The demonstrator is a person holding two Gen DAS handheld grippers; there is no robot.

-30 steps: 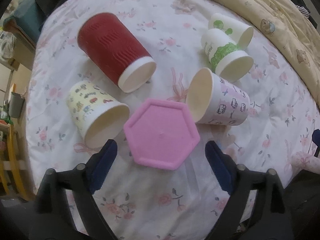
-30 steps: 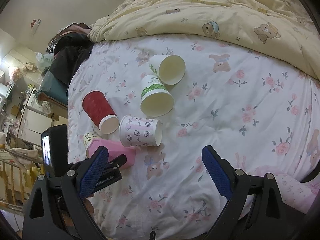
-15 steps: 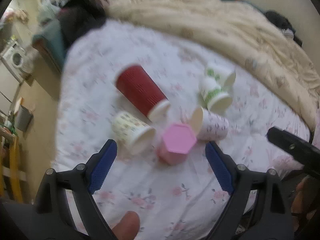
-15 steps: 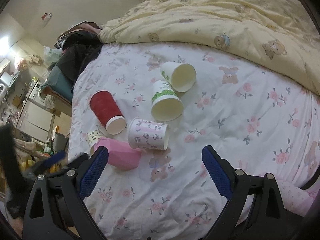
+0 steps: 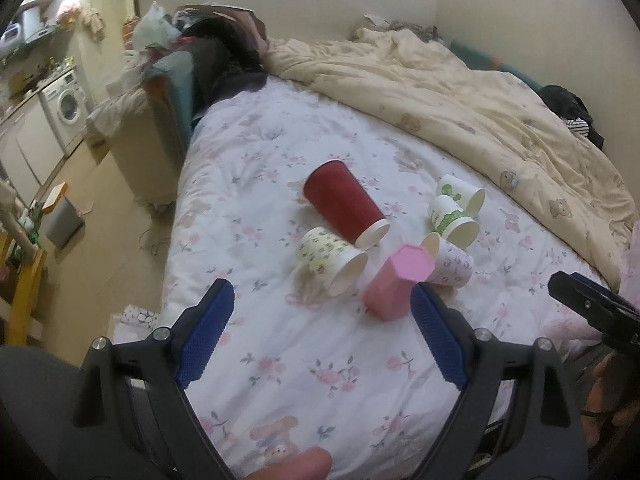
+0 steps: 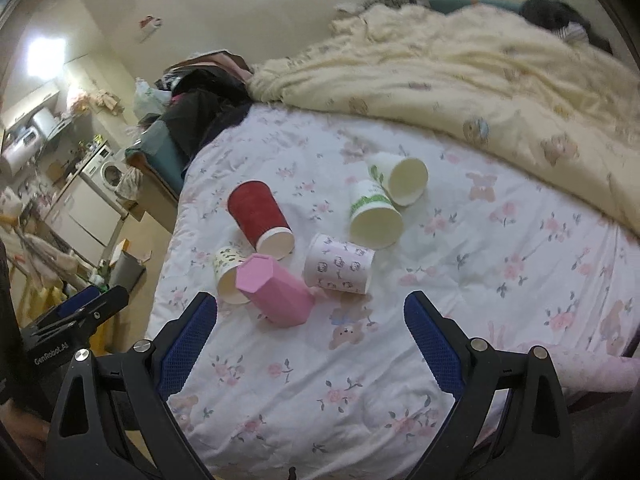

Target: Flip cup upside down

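Note:
A pink hexagonal cup (image 5: 394,286) (image 6: 276,288) stands upside down on the bed, leaning a little, base up. Around it several paper cups lie on their sides: a red one (image 5: 344,202) (image 6: 260,216), a yellow-patterned one (image 5: 328,260) (image 6: 228,270), a pink-patterned one (image 5: 452,266) (image 6: 340,270) and two green-printed ones (image 5: 454,216) (image 6: 376,216) (image 6: 400,176). My left gripper (image 5: 320,340) is open and empty, pulled back near the bed's front edge. My right gripper (image 6: 310,342) is open and empty, in front of the cups.
The flowered bed sheet (image 5: 280,360) spreads around the cups. A cream quilt (image 5: 460,92) is bunched at the back right. Dark clothes (image 5: 224,52) lie at the bed's head. The floor, a bin (image 5: 62,216) and a washing machine (image 5: 68,106) are left.
My left gripper has pulled far back and up from the pink cup, which stays base up on the bed. The right gripper has also drawn back a little.

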